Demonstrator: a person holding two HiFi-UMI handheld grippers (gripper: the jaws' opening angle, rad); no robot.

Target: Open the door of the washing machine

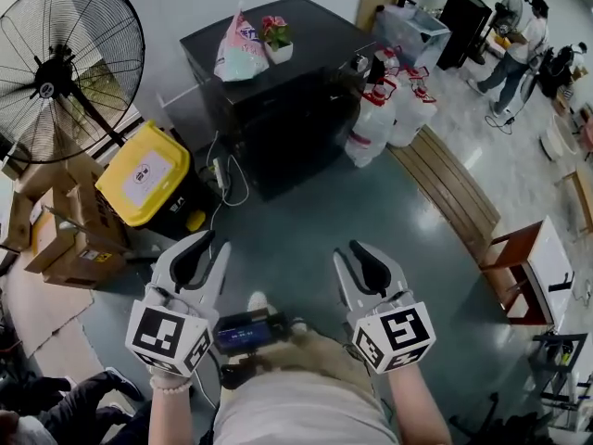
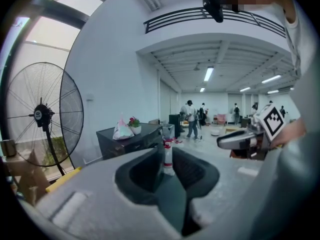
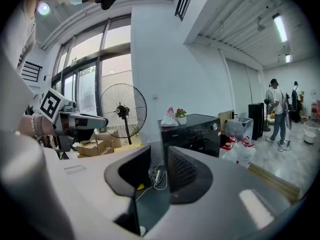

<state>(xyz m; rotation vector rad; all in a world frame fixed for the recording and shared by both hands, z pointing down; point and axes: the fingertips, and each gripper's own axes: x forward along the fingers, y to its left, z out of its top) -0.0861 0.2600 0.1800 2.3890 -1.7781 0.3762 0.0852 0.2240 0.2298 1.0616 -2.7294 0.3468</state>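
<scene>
The black washing machine [image 1: 278,109] stands against the far wall, with a plastic bag [image 1: 239,52] and a small flower pot [image 1: 276,37] on its top. Its dark front faces me; I cannot make out the door. Both grippers are held low and near my body, well short of the machine. The left gripper [image 1: 208,241] is open with nothing between its fingers; its own view shows the machine [image 2: 127,143] ahead at the left. The right gripper [image 1: 358,247] is open and empty too, and its view looks at the machine [image 3: 192,131] and its knob [image 3: 216,126].
A large standing fan [image 1: 60,68], a yellow-lidded bin [image 1: 148,176] and cardboard boxes [image 1: 65,248] are left of the machine. Cables [image 1: 222,179] trail on the floor. Water bottles [image 1: 384,114] stand to its right, then a wooden bench [image 1: 449,188] and a small table [image 1: 533,267]. A person [image 1: 519,49] stands far right.
</scene>
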